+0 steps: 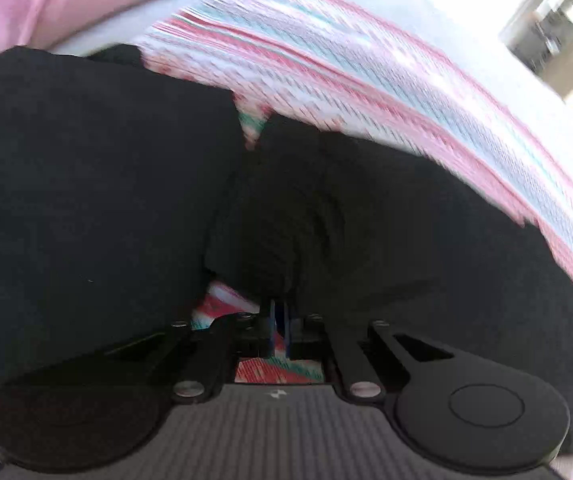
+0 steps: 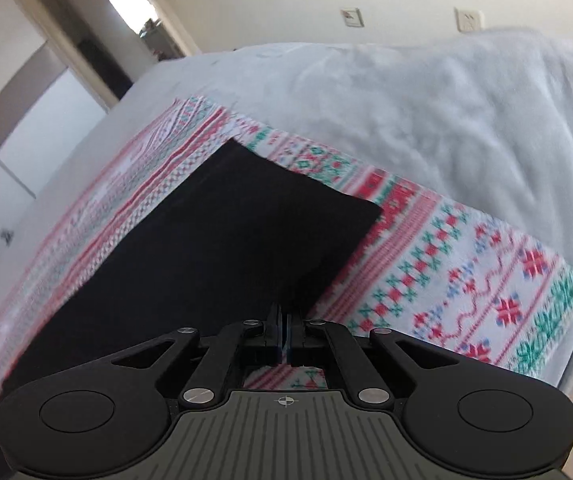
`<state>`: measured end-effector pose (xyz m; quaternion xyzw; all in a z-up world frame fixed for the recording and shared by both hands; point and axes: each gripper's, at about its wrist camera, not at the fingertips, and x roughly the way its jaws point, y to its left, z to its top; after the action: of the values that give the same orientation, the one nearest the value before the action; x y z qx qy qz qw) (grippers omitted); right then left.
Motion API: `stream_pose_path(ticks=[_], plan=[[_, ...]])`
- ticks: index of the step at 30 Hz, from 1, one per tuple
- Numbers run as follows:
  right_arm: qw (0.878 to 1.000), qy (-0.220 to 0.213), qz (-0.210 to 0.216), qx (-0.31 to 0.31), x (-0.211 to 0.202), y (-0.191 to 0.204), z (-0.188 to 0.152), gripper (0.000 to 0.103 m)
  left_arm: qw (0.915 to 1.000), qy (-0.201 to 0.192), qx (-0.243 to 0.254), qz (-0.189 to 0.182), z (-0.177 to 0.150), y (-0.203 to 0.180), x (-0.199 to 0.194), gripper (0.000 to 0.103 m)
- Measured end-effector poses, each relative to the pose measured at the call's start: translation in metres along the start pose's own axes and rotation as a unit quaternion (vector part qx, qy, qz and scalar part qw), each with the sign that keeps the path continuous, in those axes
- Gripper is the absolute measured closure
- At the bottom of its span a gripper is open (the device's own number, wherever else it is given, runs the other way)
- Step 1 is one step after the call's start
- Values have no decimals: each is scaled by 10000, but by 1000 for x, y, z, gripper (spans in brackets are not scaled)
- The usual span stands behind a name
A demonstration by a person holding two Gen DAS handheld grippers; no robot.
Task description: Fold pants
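The black, soft-knit pants [image 2: 214, 240] lie spread on a white cloth patterned with red and green cross-stitch motifs [image 2: 466, 264], which covers a bed under a pale grey fleecy blanket [image 2: 426, 112]. In the right wrist view one leg runs straight away from the right tool [image 2: 285, 332], its long axis in line with the fingers and its squared hem at the far end. That tool's jaws are drawn fully together right at the near edge of the black fabric; whether cloth is pinched between them cannot be told for sure, though the fabric reaches right up to the tips.

The left tool [image 1: 280, 328] is also closed narrow, its tips buried in a bunched, ribbed fold of the pants [image 1: 270, 220], which looks gripped. Here the fabric rises directly ahead, heaped in two dark lobes.

Judging by this, the fold turns on carrying the near end along the leg's length toward the far hem.
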<state>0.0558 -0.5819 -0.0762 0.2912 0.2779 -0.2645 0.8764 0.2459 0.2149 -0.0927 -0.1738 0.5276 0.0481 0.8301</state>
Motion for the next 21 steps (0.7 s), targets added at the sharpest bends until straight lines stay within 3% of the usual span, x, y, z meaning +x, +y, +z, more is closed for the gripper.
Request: stream_pose_path(ticks=[4, 6, 8, 11, 14, 16, 18, 21], plan=[[9999, -95, -33, -39, -5, -4, 3, 102, 9998, 54, -100, -167, 0, 7, -20, 90], [9998, -44, -69, -197, -7, -1, 6, 94, 9991, -172, -170, -355, 3, 7, -42, 86], [9984, 5, -401, -403, -4, 2, 12, 88, 9967, -511, -237, -588, 10, 2, -67, 79], [9962, -322, -733, -336, -4, 4, 23, 88, 9918, -822, -190, -958, 26, -24, -80, 70], [9904, -774, -1132, -196, -8, 24, 37, 88, 9888, -730, -74, -1296, 41, -64, -58, 70], [9893, -891, -1055, -472, -5, 53, 41, 88, 9876, -597, 40, -1450, 47, -92, -29, 68], [9876, -707, -768, -1172, 6, 102, 37, 88, 9887, -396, 148, -1439, 45, -115, 4, 68], [9678, -485, -426, -2434, 25, 179, 15, 88, 9925, -44, 333, -1176, 31, -132, 59, 68]])
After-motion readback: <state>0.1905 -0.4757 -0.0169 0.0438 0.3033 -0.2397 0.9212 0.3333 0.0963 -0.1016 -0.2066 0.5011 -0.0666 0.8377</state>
